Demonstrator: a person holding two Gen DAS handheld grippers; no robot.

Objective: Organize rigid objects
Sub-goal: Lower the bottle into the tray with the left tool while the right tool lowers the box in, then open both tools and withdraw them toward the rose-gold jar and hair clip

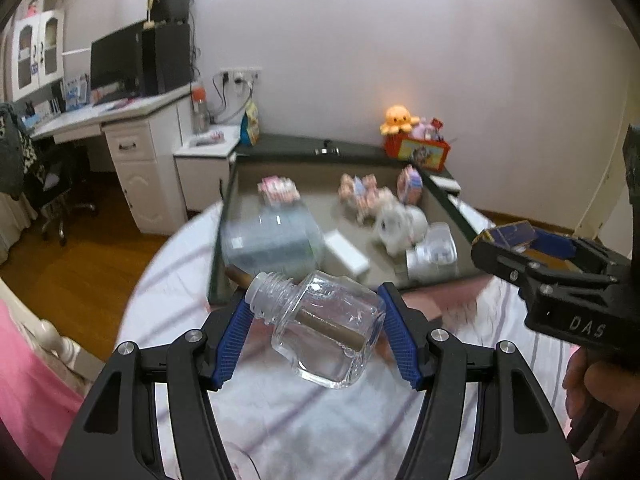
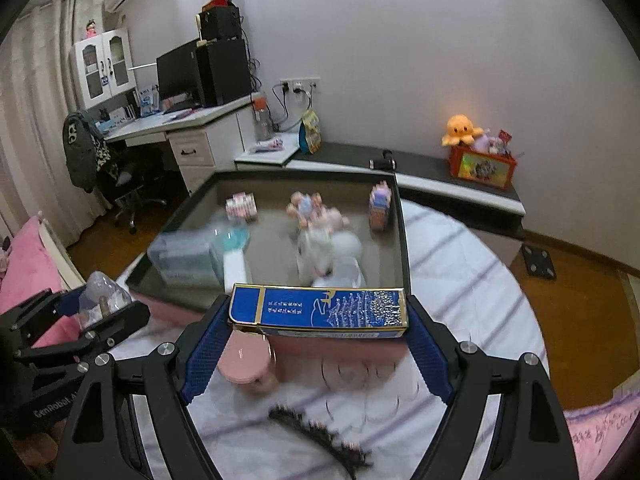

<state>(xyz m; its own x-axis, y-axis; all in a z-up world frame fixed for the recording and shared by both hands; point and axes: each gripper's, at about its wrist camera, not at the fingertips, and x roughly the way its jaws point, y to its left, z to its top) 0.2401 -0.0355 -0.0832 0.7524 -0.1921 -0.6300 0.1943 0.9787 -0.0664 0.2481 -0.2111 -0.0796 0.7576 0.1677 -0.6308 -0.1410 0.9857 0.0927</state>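
The left hand-held gripper (image 1: 316, 334) pinched a clear glass bottle (image 1: 320, 330) and the right hand-held gripper (image 2: 318, 350) a blue carton (image 2: 320, 310), both likely bound next for the open box (image 2: 402, 236).

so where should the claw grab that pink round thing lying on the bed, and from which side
Take the pink round thing across its width at the rim, coming straight down from above. It lies flat and low on the striped bedcover, so the top is open and the curved edge gives two opposite faces. A side approach looks poor: the blue box in the right claw hangs just above it.
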